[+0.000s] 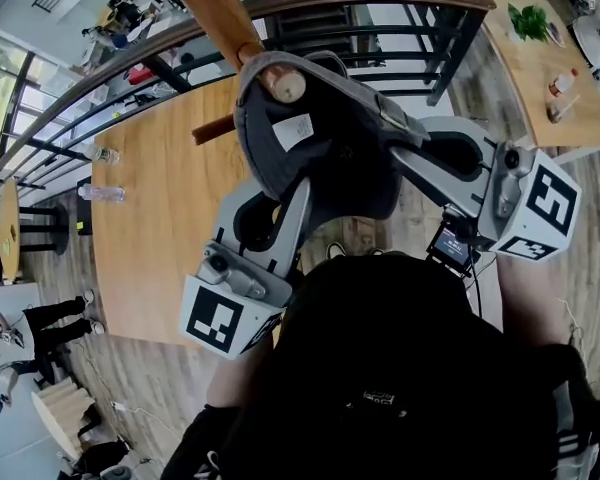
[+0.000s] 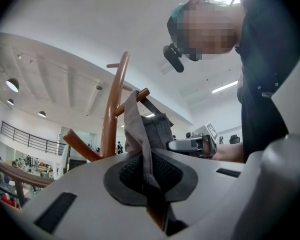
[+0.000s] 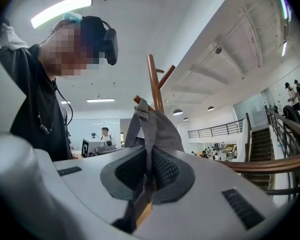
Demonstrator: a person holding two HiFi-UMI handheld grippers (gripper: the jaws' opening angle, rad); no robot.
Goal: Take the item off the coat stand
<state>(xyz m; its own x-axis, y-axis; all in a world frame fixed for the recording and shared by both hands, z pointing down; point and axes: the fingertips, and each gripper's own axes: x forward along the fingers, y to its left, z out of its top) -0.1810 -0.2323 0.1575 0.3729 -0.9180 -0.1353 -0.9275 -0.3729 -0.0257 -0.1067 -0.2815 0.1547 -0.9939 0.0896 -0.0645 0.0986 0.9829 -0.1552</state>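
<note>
A grey cap (image 1: 325, 153) with a white label inside hangs over a peg (image 1: 280, 86) of the wooden coat stand (image 1: 215, 13). My left gripper (image 1: 298, 186) is shut on the cap's lower left edge, and my right gripper (image 1: 405, 140) is shut on its right edge. In the left gripper view the grey cloth (image 2: 149, 129) runs down between the closed left gripper (image 2: 148, 176), with the stand's pole (image 2: 112, 109) behind and the right gripper (image 2: 195, 144) beyond. In the right gripper view the cap (image 3: 155, 129) is pinched in the right gripper (image 3: 149, 176) in front of the pole (image 3: 154, 81).
Far below lies a long wooden table (image 1: 160, 228) with two bottles (image 1: 105, 193), bounded by a curved black railing (image 1: 130, 63). A second table (image 1: 540, 68) stands at the upper right. The person's dark top (image 1: 380, 368) fills the lower head view.
</note>
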